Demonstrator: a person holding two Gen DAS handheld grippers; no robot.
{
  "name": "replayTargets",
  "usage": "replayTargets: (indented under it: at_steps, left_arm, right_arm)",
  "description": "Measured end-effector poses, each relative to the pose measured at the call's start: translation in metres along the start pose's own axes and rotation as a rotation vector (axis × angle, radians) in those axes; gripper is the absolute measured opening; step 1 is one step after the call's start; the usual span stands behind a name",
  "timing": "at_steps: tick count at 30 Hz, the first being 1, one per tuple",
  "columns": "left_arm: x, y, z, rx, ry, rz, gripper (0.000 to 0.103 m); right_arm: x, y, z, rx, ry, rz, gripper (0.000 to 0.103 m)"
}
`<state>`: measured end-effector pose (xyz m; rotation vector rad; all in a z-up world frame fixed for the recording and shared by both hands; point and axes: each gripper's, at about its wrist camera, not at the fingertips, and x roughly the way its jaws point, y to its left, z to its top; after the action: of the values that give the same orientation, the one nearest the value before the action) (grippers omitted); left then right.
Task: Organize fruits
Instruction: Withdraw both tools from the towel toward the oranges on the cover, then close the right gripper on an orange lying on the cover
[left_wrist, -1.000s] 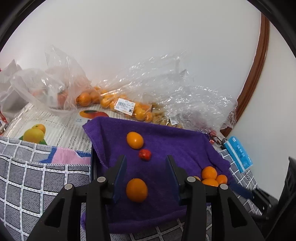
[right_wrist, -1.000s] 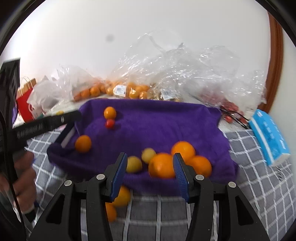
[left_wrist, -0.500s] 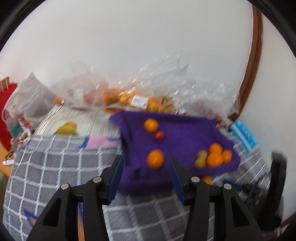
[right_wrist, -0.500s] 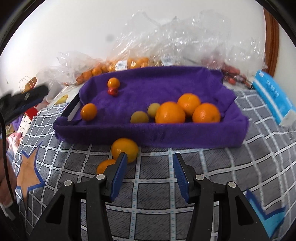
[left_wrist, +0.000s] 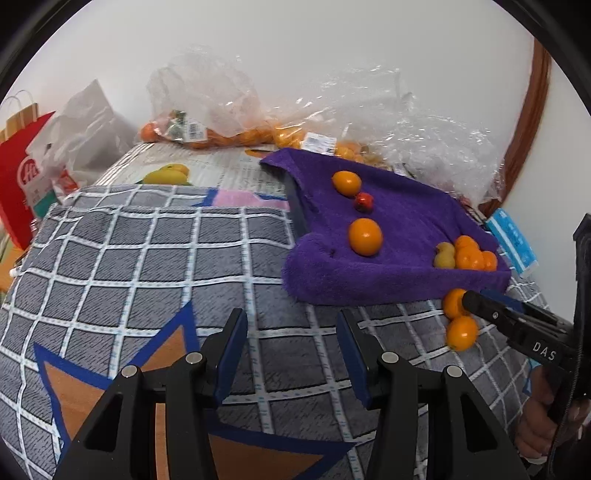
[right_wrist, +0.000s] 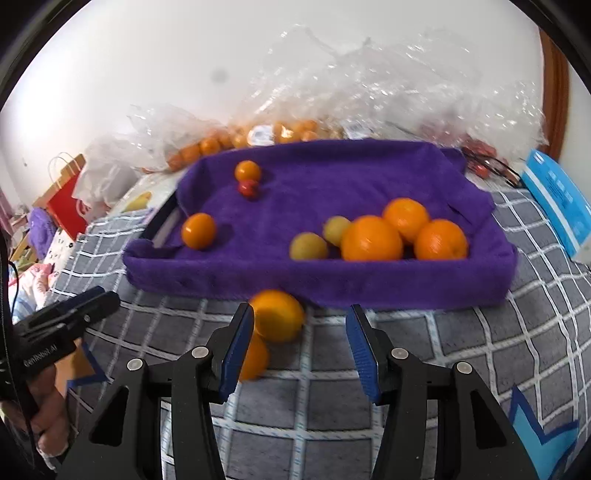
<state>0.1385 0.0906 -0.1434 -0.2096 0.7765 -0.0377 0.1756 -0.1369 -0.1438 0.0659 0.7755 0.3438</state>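
Left hand-held gripper (left_wrist: 291, 350) now empty, agape over checked cloth (left_wrist: 147, 258), its former orange (left_wrist: 365, 236) on purple towel (left_wrist: 406, 221).

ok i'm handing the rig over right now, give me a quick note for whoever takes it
Left gripper: open, empty, over the checked blanket.
Right gripper: open, empty, close to two loose oranges on the blanket.
Purple-towel tray: holds three big oranges, two yellow-green fruits, two small oranges and one small red fruit.
Left: the two loose oranges are still outside the tray. Bagged fruit sits behind it.
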Motion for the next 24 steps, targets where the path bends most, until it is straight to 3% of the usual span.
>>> replayTargets:
  at_steps: [4, 5, 11, 15, 20, 24]
  left_arm:
    - [0.002, 0.005, 0.001, -0.026, 0.015, -0.014, 0.048]
    - [0.002, 0.005, 0.001, -0.028, 0.015, -0.017, 0.047]
    - [0.001, -0.002, 0.000, 0.003, 0.008, -0.040, 0.047]
    - [0.002, -0.008, -0.002, 0.036, 0.022, -0.061, 0.047]
    - [0.010, -0.010, -0.002, 0.045, 0.072, -0.065, 0.047]
    - [0.009, -0.004, -0.004, 0.013, 0.070, -0.004, 0.048]
  right_arm:
    - [0.017, 0.009, 0.005, -0.013, 0.046, 0.011, 0.046]
    - [0.022, 0.010, 0.004, -0.016, 0.059, 0.005, 0.035]
    - [0.009, -0.005, 0.001, 0.029, 0.031, 0.029, 0.036]
    - [-0.017, -0.023, -0.008, 0.016, -0.021, -0.052, 0.036]
    - [-0.015, -0.047, -0.024, 0.036, 0.040, -0.068, 0.036]
    - [-0.006, -0.047, -0.028, 0.022, 0.057, -0.077, 0.036]
